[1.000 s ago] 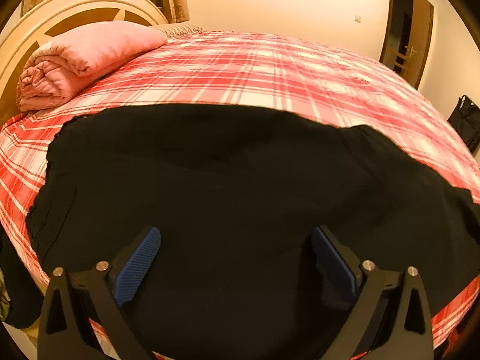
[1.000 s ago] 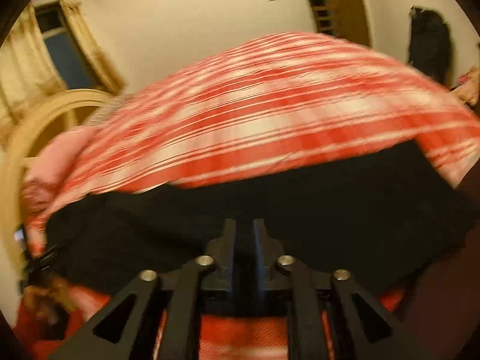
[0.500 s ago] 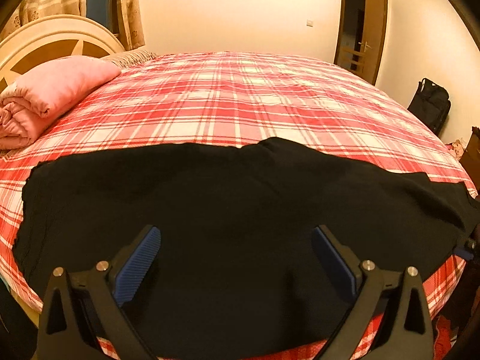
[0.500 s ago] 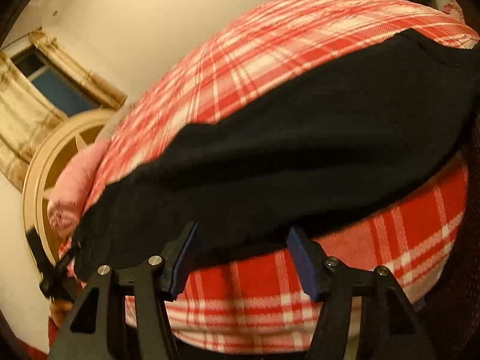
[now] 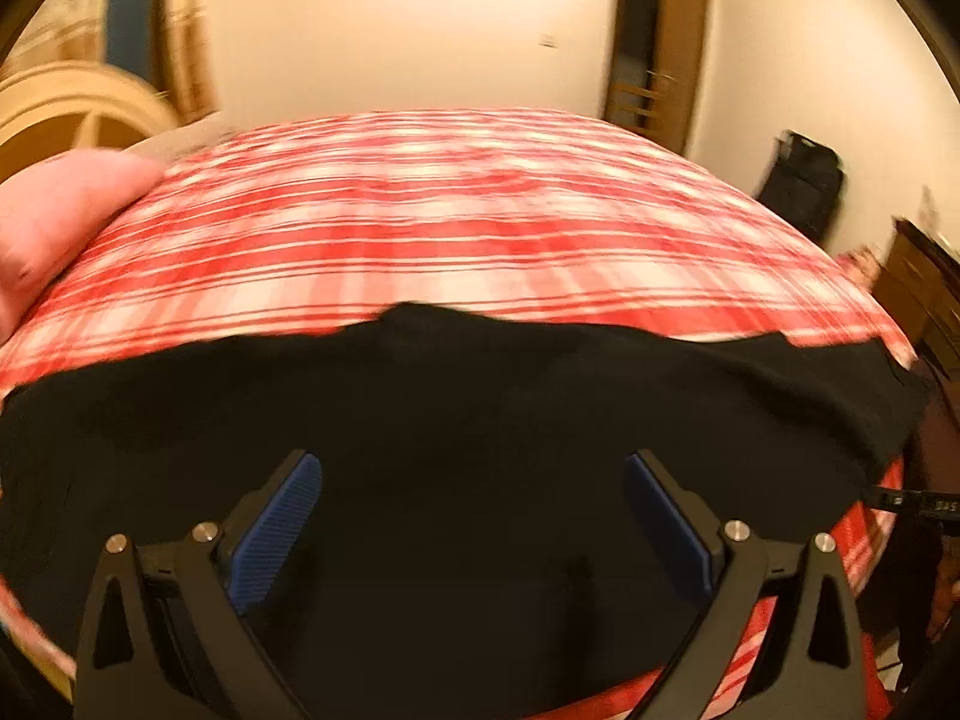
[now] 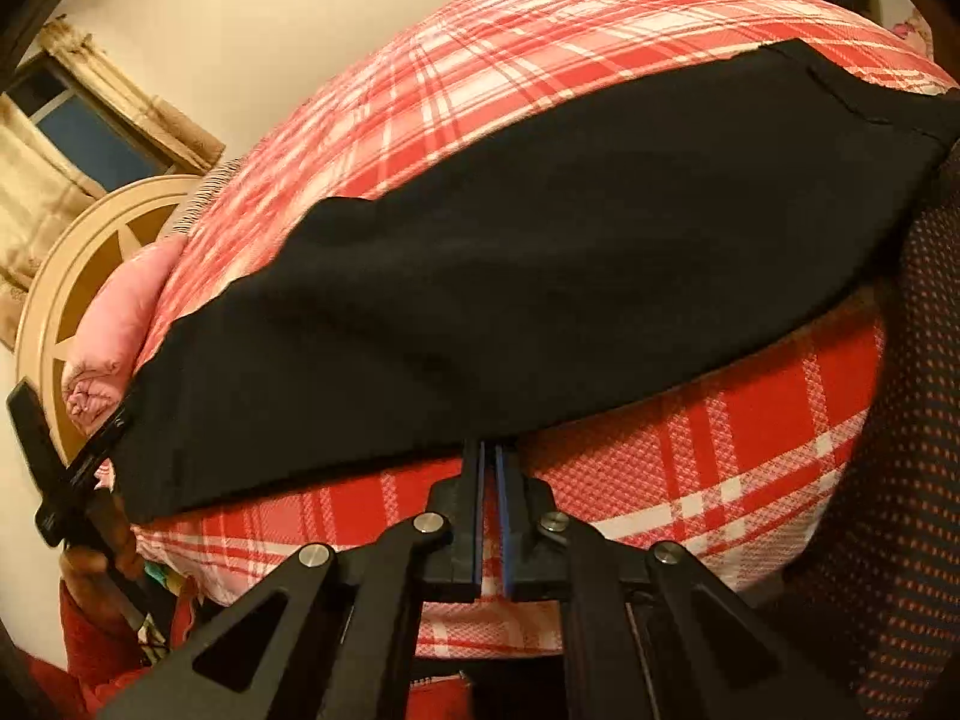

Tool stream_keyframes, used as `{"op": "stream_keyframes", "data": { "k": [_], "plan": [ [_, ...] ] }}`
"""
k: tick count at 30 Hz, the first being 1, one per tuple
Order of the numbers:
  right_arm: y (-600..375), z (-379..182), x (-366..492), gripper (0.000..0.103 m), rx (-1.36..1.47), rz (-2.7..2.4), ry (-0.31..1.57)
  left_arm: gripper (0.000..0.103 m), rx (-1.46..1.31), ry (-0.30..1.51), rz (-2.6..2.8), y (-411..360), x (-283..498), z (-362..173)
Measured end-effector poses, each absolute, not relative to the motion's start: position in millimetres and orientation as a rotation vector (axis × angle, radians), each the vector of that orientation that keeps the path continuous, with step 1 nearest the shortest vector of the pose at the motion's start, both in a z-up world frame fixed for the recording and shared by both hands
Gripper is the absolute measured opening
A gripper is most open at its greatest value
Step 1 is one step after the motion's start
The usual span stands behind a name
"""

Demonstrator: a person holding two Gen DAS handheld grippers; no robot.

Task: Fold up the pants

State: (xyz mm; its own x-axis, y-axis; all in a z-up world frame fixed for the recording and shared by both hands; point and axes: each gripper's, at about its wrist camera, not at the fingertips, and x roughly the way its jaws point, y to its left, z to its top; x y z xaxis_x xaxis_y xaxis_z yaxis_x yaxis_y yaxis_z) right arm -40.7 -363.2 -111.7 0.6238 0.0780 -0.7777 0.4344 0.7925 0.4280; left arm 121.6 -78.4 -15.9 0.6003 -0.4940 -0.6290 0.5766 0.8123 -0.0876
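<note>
Pants soft, floppy; grab near hem. Right gripper pinched on hem, left gripper gaping, empty.

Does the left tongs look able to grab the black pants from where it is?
Probably yes: the left tongs stand wide open right over the black pants, with nothing between pads and cloth.
</note>
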Motion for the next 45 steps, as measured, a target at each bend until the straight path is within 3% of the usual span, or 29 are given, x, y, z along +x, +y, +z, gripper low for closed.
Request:
{"op": "stream_keyframes", "data": {
  "k": [3,8,14,15,24,30,38,39,41,42,45],
  "plan": [
    [-359,-93,-41,0.004,0.606,-0.182,0.878,0.103,0.157,0.681,-0.685,-103,114,-13],
    [-353,-43,-10,0.004,0.329,-0.222,0.71,0.103,0.218,0.667,-0.759,-148,100,-19],
    [-356,-83,82,0.004,0.238,-0.188,0.842,0.102,0.295,0.697,-0.781,-173,87,-40],
    [-358,-91,90,0.0,0.212,-0.223,0.864,0.102,0.308,0.707,-0.772,-173,86,-45],
    [-434,-71,48,0.004,0.555,-0.274,0.63,0.103,0.322,0.684,-0.769,-166,76,-51],
    [-386,-96,64,0.004,0.404,-0.199,0.787,0.103,0.33,0.68,-0.781,-166,73,-52],
    [-468,-47,7,0.005,0.456,-0.451,0.665,0.103,0.305,0.725,-0.78,-150,74,-47],
    [-482,-40,-4,0.011,0.458,-0.477,0.66,0.103,0.278,0.729,-0.781,-147,76,-44],
    [-510,-30,-29,0.047,0.458,-0.547,0.677,0.103,0.215,0.723,-0.776,-140,82,-34],
    [-519,-29,-38,0.072,0.461,-0.573,0.686,0.103,0.2,0.717,-0.772,-138,85,-32],
    [-546,-35,-57,0.073,0.483,-0.602,0.721,0.103,0.163,0.708,-0.756,-136,91,-23]
  ]
}}
